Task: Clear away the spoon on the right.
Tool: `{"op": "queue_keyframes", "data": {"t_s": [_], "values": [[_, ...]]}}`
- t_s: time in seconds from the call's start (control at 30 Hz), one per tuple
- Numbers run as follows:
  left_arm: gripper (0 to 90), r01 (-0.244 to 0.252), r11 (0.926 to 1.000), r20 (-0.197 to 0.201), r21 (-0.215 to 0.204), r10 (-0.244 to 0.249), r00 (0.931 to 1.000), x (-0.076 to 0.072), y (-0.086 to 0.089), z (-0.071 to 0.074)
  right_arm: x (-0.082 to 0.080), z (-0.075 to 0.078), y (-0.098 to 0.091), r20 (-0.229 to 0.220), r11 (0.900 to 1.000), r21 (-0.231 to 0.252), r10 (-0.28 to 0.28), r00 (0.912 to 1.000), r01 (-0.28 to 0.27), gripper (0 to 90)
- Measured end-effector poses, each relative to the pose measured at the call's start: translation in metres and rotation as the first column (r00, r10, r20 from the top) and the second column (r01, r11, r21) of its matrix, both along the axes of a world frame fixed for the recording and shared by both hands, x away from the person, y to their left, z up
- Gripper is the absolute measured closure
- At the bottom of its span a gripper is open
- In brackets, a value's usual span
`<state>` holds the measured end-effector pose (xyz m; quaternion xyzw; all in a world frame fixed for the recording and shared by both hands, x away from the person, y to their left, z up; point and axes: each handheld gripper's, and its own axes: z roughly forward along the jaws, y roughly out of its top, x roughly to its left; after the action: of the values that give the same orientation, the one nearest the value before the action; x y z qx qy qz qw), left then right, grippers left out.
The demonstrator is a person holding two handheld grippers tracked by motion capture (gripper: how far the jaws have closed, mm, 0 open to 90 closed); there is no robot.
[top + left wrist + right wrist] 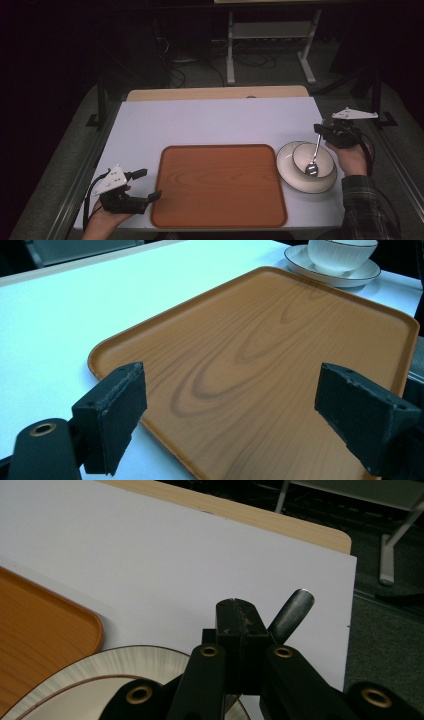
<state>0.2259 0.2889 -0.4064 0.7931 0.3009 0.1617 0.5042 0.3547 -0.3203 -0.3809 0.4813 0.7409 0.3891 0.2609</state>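
A metal spoon (315,155) leans with its head down inside a white bowl (313,159) that stands on a white saucer (287,172), right of an orange wooden tray (218,185). My right gripper (320,129) is shut on the spoon's handle, whose end (292,612) sticks out past the closed jaws (239,625). At the tray's near left corner my left gripper (143,185) stands open with nothing between its pads (117,415). The tray (260,355) lies bare ahead of it, with the bowl (342,254) and saucer (350,277) beyond.
A white sheet (210,120) covers the table, with a strip of bare wood (215,93) along the far edge. Beyond it, the legs of a metal stand (270,45) rise from a dark floor with cables. Metal rails (85,165) run along the table's sides.
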Motion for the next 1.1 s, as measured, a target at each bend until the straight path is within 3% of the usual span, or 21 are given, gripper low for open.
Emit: {"op": "queue_keyframes", "data": {"t_s": [0.77,1.1], "values": [[13.5,-0.001,1.0,-0.002,-0.01,0.001,1.0,0.0,0.0,0.001,-0.024,0.001,-0.02,-0.01,0.9964,-0.035,-0.077,0.997,0.077,89.4],[13.5,0.001,0.9999,-0.003,-0.013,-0.001,1.0,0.0,-0.001,0.001,-0.041,-0.002,-0.024,-0.026,0.9953,-0.057,-0.08,0.9964,0.079,89.4]]}}
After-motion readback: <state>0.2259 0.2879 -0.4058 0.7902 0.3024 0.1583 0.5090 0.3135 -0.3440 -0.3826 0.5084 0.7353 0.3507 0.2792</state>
